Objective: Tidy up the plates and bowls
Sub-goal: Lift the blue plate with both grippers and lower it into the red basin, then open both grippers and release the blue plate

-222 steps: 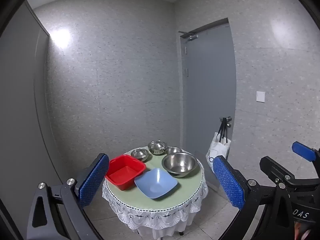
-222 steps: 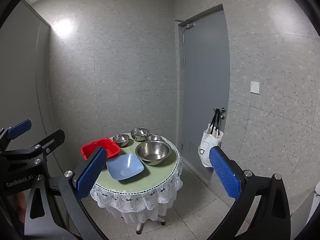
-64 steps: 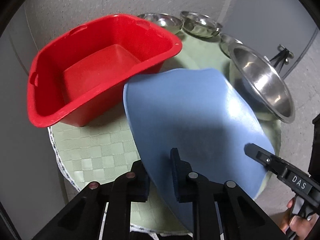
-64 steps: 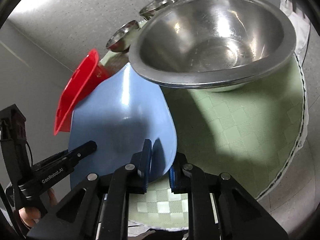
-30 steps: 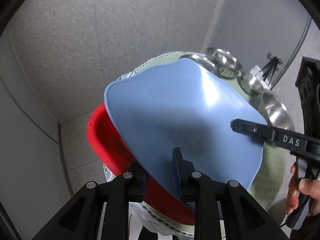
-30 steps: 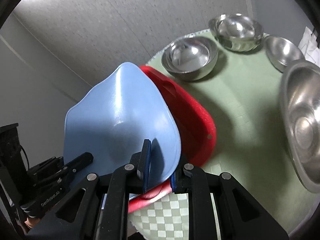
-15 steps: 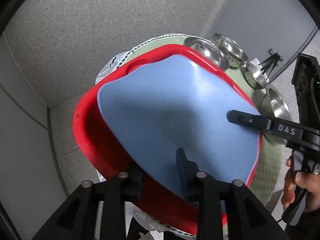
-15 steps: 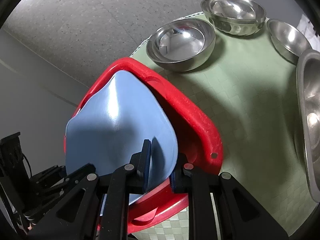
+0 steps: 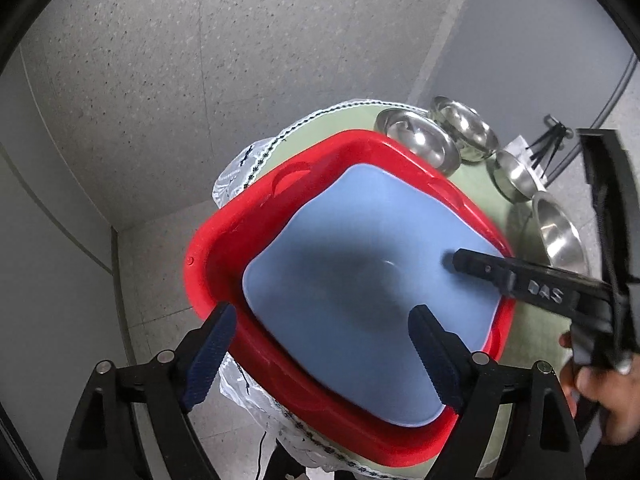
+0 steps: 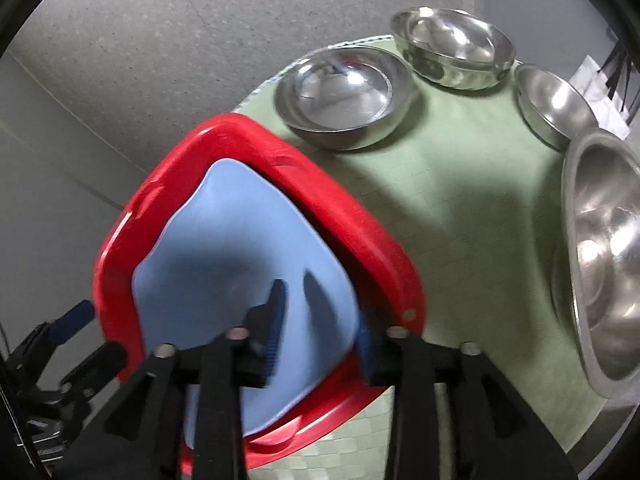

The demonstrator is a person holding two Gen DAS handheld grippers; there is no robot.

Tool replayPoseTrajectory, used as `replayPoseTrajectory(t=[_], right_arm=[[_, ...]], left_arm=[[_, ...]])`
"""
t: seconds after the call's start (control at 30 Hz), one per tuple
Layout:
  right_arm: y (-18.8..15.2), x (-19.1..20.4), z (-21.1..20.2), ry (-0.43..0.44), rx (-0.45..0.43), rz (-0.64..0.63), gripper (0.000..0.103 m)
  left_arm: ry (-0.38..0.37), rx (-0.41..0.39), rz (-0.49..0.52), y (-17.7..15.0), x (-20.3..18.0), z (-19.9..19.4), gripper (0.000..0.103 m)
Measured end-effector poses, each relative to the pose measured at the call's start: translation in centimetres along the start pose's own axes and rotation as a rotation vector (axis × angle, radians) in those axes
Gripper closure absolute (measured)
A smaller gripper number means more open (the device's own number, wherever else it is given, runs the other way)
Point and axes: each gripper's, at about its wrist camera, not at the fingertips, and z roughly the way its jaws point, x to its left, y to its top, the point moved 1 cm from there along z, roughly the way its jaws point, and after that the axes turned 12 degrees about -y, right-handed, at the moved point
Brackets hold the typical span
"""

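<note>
- Left gripper (image 9: 320, 344): jaws spread wide, holding nothing. One pad lies outside the near rim of the red basin (image 9: 224, 216); the other hangs over the blue plate (image 9: 360, 264). The plate sits toward 12 o'clock from this gripper, inside the basin and apparently resting on its floor.
- Blue plate: squarish with wavy edges, so no marked long axis. It fills most of the basin and its rim sits below the red rim on every visible side.
- Right gripper (image 10: 320, 320): jaws part-open, straddling the near edge of the plate (image 10: 248, 256) at 6 o'clock of that view. One pad is inside the plate; the other is outside, against or just beside the basin wall (image 10: 352, 220). Blur hides whether either pad touches the plate; the hold looks released.
- Steel bowls: three small bowls (image 10: 344, 96) at 12 to 2 o'clock, and the large bowl (image 10: 604, 256) at 3 o'clock, all on the green surface (image 10: 472, 184).
- Judgement: the plate is stowed. The large bowl lies beside the right gripper, well apart from the left, so the right hand is the nearer one for it.
</note>
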Motion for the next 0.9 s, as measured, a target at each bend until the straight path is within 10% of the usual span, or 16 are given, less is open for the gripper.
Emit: replayPoseTrajectory(t=[0.13,0.43,0.9], right_arm=[[-0.8,0.7,-2.1,-0.029,-0.06,-0.009,0.03],[-2.9,-4.5,-8.2,-0.037,-0.21,0.087,0.028],[-5.0,-26.2,-11.2,-0.237,-0.29,0.251,0.022]], left_arm=[[0.023,-0.031,0.03,0.1,-1.3,-0.6,0.018],[-0.002,-0.121,0.106,0.2,-8.6,-1.5,0.01],[0.012,-0.042,0.205,0.7,-26.6,7.7,0.005]])
